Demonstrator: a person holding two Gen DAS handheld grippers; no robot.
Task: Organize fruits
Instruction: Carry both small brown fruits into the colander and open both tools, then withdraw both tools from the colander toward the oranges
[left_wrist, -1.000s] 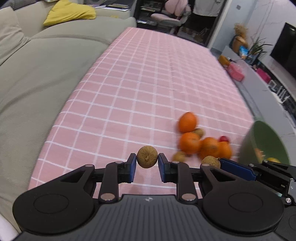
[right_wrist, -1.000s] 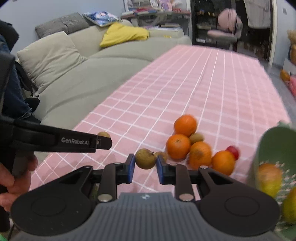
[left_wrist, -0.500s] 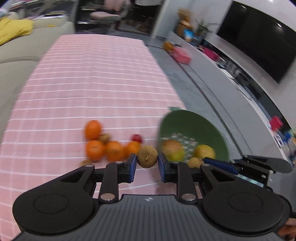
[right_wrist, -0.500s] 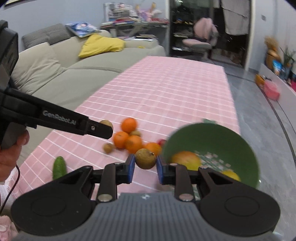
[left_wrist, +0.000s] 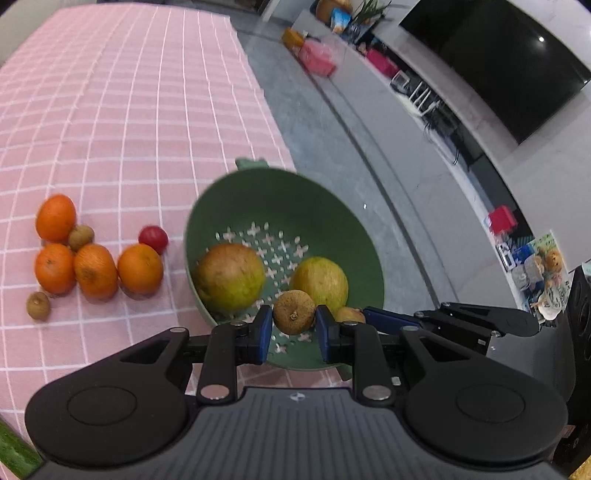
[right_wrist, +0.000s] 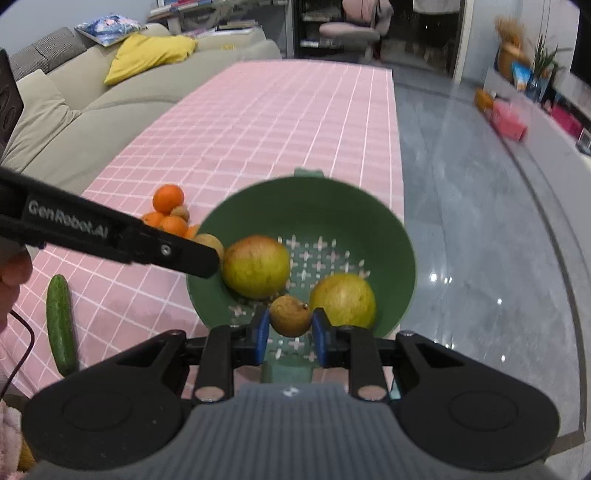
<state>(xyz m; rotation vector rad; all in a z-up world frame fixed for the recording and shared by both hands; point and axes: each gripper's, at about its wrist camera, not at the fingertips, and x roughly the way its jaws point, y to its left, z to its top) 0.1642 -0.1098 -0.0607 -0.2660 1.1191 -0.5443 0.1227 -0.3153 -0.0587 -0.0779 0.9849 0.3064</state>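
**Now two small fruits are held over the green bowl**

Here a small round brown fruit (left_wrist: 293, 312) is clamped between the blue pads of the left gripper (left_wrist: 293, 328), low in the frame centre, above the green perforated plastic bowl (left_wrist: 273, 192). A second small brown fruit (right_wrist: 290, 315) is gripped likewise by the right gripper (right_wrist: 290, 328) over the same bowl. Two large yellow-green round fruits (right_wrist: 256, 266) are seen inside the bowl. At the left of the frame, four oranges (left_wrist: 95, 271) are clustered on the pink checked tablecloth (left_wrist: 129, 92). A green cucumber (right_wrist: 61, 319) is seen at lower left.
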